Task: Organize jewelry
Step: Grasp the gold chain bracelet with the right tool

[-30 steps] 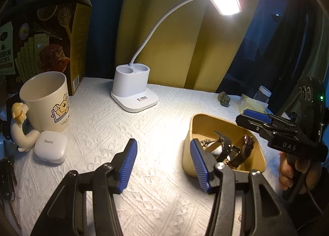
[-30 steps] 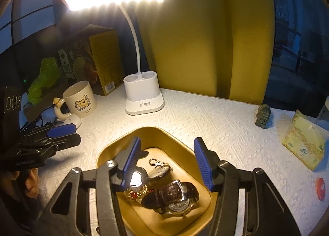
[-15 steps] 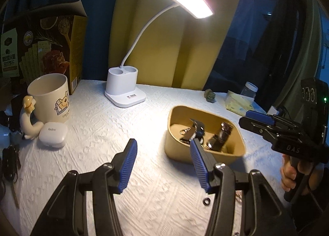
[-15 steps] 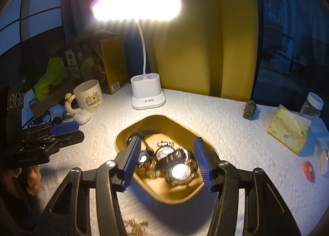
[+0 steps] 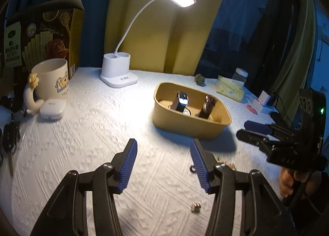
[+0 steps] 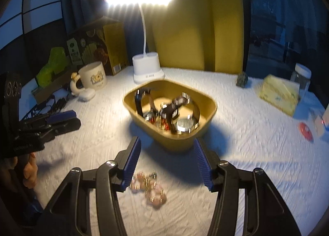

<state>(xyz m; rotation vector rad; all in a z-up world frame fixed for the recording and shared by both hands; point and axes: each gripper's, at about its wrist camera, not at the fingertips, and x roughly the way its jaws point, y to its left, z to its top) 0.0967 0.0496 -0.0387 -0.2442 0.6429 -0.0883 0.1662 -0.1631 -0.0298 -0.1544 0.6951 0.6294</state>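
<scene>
My right tongs [image 6: 167,162] stand part open and hold nothing; the pads are bare. My left tongs [image 5: 163,164] stand likewise, part open and empty, over bare cloth [image 5: 82,143].

The tray [image 6: 170,139] sits mid-desk on the cloth, ahead of both tongs, nearer the lamp base [image 6: 147,69] than the near edge. It holds watches [image 6: 181,112] and smaller pieces, upright and leaning on one another.

The relation that matters: a loose cluster [image 6: 148,186] of gold-toned pieces lies on the cloth toward the near edge, short of the tray and just below my right fingertips, a little left of their centre line. It is blurred; I judge its long axis to run from upper left to lower right. My right hand is the nearer one.

The right view shows the cluster whole. The left view shows only its fringe [image 5: 226,166] behind the right finger, but adds a dark ring [image 5: 192,169] beside that finger and a small metal piece [image 5: 195,207] nearer the near edge. I judge these loose pieces are still to go into the tray.
</scene>
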